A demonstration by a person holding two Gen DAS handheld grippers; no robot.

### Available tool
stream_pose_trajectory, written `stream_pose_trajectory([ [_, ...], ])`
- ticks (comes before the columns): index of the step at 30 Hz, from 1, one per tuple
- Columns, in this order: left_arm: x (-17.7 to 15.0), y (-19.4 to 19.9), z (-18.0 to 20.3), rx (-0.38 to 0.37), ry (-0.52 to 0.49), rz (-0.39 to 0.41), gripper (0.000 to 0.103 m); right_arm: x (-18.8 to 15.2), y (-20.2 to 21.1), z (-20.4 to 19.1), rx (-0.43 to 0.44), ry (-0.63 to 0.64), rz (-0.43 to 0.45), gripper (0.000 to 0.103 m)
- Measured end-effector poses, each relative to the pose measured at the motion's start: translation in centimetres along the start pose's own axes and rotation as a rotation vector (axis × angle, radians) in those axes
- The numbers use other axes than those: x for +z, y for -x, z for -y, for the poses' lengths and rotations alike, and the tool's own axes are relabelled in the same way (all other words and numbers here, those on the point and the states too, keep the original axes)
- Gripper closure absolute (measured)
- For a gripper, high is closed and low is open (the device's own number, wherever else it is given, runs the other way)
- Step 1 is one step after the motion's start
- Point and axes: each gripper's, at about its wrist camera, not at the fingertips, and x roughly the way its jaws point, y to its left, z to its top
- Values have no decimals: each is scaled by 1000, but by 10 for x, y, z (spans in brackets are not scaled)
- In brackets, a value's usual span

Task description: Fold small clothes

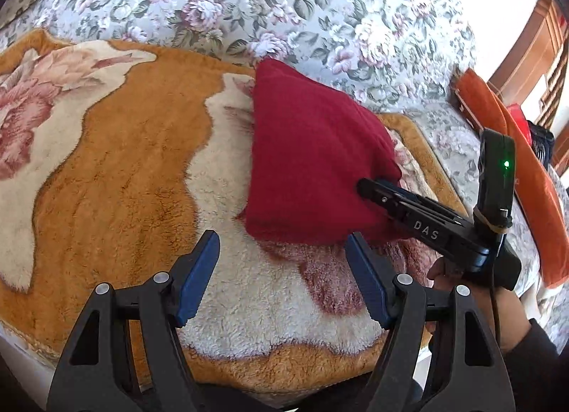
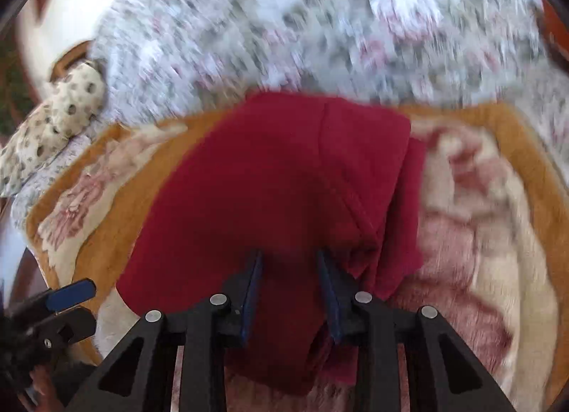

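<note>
Garment: the red garment [image 1: 313, 148] lay on the orange plush blanket [image 1: 106, 170] over the floral bedspread [image 1: 320, 13], one edge lifted for folding.
Right gripper [image 2: 290, 291]: fingers pinched the garment's near edge, raising it; it reached in low from the right.
Left gripper [image 1: 281, 276]: fingers wide, holding nothing, poised just short of the garment's near corner.
</note>
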Motion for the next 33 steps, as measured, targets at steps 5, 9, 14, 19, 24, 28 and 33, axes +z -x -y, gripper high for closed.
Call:
stream_pose_trajectory([
  [5,-4,-5,15,64,-96,-41,16,-12,44,-15,-59,-33,51,73],
  [9,-11,-1,26,105,-159,-7,16,-59,97,-37,-97,-70,154,71],
  [14,-15,9,35,169,-221,43,16,-113,128,-60,-163,-69,198,71],
  [19,-17,18,39,231,-243,99,14,-126,147,-59,-197,-95,249,71],
  [24,-22,16,44,270,-283,87,13,-128,149,-62,-201,-80,248,71],
  [28,-23,7,40,241,-267,17,13,-128,149,-62,-214,-78,244,71],
  [33,-28,1,43,258,-282,-12,13,-127,147,-63,-213,-69,235,71],
])
